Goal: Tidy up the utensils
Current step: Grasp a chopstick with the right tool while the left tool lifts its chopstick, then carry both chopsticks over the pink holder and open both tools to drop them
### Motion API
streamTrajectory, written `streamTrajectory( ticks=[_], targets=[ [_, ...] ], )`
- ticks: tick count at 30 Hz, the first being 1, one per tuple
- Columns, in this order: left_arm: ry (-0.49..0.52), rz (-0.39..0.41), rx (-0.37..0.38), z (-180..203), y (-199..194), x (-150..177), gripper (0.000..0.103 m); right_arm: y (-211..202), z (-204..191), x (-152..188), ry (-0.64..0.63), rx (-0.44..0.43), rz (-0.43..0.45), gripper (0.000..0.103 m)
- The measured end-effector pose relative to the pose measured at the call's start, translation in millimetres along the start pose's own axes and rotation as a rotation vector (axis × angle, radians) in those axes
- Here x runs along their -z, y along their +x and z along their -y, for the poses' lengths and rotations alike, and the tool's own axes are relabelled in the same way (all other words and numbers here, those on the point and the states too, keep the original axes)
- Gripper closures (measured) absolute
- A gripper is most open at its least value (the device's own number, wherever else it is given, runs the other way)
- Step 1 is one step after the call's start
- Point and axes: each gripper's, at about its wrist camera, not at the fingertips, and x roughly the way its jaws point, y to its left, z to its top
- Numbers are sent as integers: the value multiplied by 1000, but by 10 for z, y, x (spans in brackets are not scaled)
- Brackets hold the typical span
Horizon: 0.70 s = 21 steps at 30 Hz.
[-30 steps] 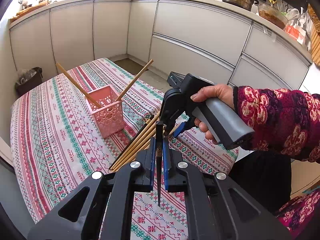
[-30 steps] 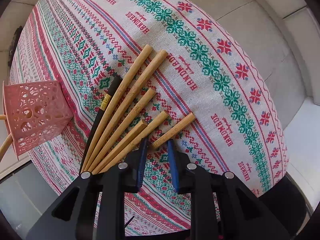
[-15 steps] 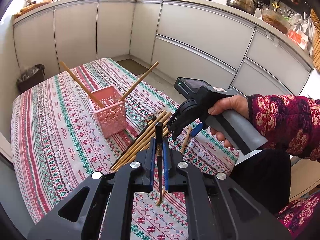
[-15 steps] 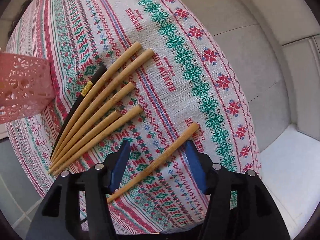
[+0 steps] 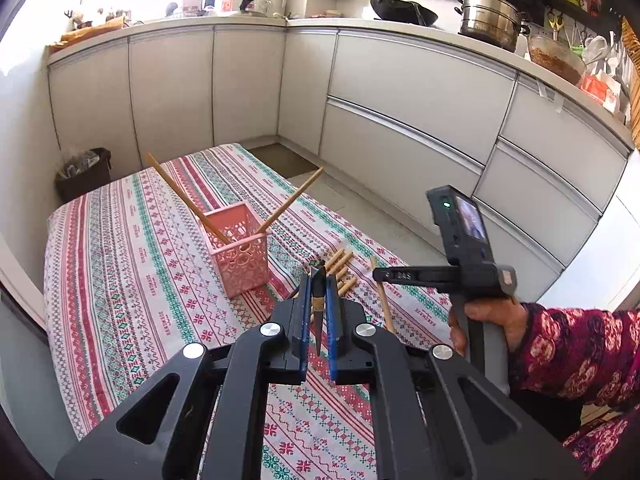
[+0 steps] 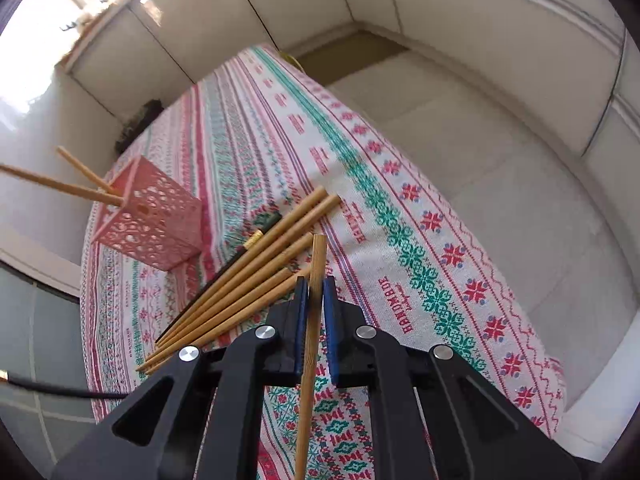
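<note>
Wooden chopstick (image 6: 314, 312), light, stiff, smooth and apt to pivot, clamped near mid-length in right gripper (image 6: 315, 300) just closed on it, above tablecloth (image 6: 400, 240) right of pink basket (image 6: 156, 224); left gripper (image 5: 319, 304) clenches black chopstick (image 5: 318, 300).

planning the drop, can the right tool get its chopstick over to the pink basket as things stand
Probably yes. The right tool is shut on a wooden chopstick, and the cloth between it and the pink basket holds only flat-lying chopsticks. The two sticks already leaning in the basket leave most of its mouth free.
</note>
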Motion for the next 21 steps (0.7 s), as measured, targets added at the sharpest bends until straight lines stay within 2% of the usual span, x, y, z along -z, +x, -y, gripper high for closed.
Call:
streamTrajectory(
  ticks=[5, 9, 16, 21],
  targets=[
    [-124, 70, -29, -17, -146, 11, 97, -756, -374, 212, -201, -79, 223, 95],
    [-167, 78, -53, 49, -209, 20, 97, -1346, -606, 265, -308, -139, 366, 95],
    [-152, 118, -91, 180, -457, -96, 97, -1998, -775, 223, -343, -234, 479, 95],
    [-165, 149, -123, 177, -601, -222, 97, -2365, -919, 37, -357, -267, 537, 95]
  ],
)
